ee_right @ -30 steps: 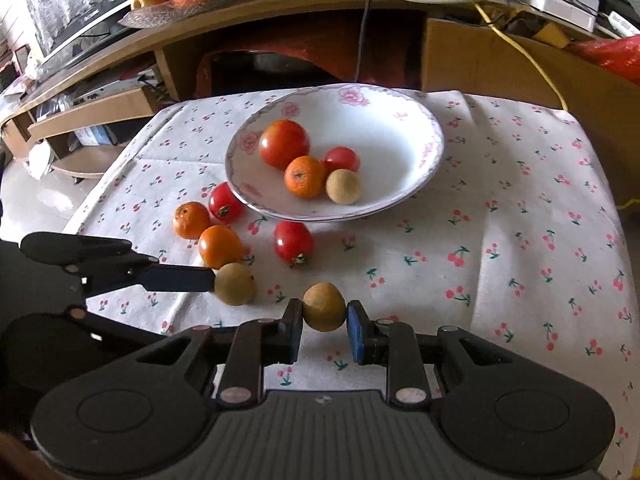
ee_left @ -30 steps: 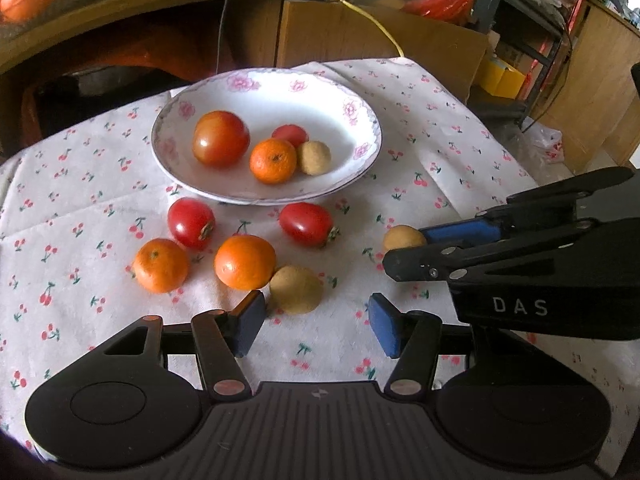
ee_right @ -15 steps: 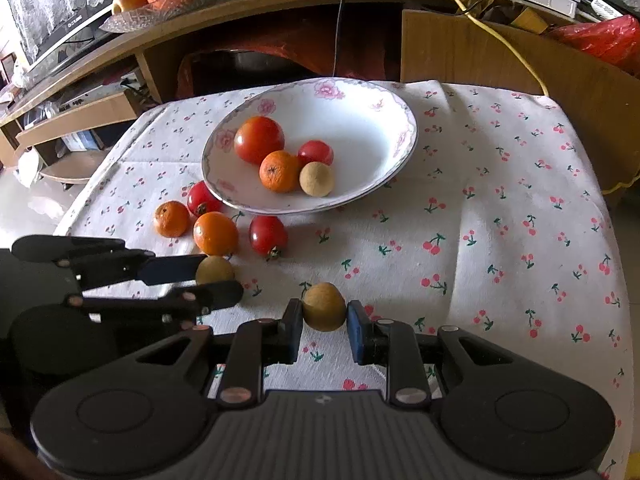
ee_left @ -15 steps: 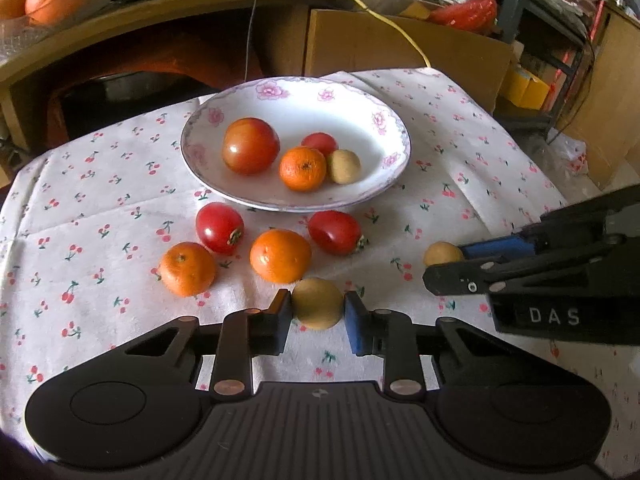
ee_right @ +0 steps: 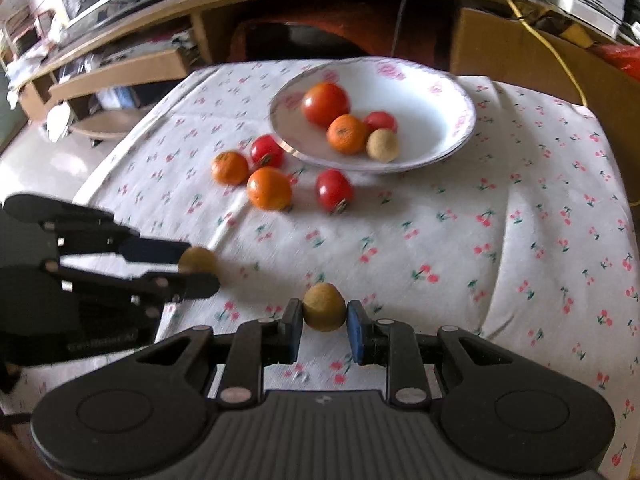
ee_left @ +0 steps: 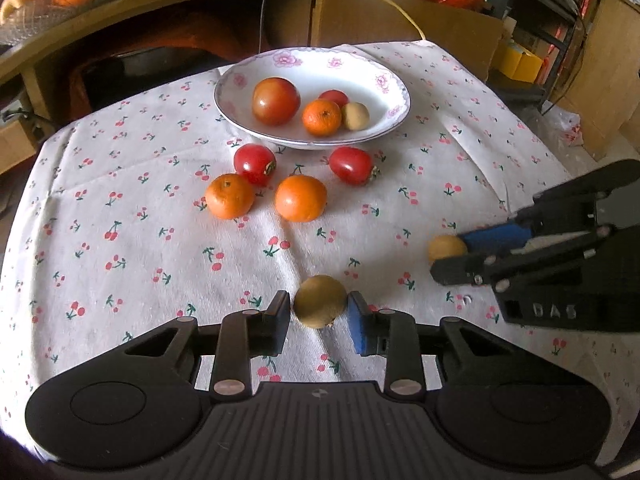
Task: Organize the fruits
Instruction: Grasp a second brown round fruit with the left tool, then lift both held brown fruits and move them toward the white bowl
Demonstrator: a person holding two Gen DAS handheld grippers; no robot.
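On the cherry-print cloth (ee_left: 120, 216) the plate (ee_left: 394, 80) now lies farther off at 12 o'clock, since the left gripper (ee_left: 319, 312) has closed on the kiwi (ee_left: 320, 306) and the right gripper (ee_right: 323, 318) still clamps its brown fruit (ee_right: 324, 306).

Grippers: two, the left gripper (ee_left: 319, 316) and the right gripper (ee_right: 324, 326), each clamping one brown fruit. Brown fruits: three in total, the left-held one (ee_left: 320, 306), the right-held one (ee_right: 323, 306), and one in the bowl (ee_left: 356, 116). Bowls: one (ee_left: 384, 80), ahead of both grippers. Tomatoes: four. Oranges: three.
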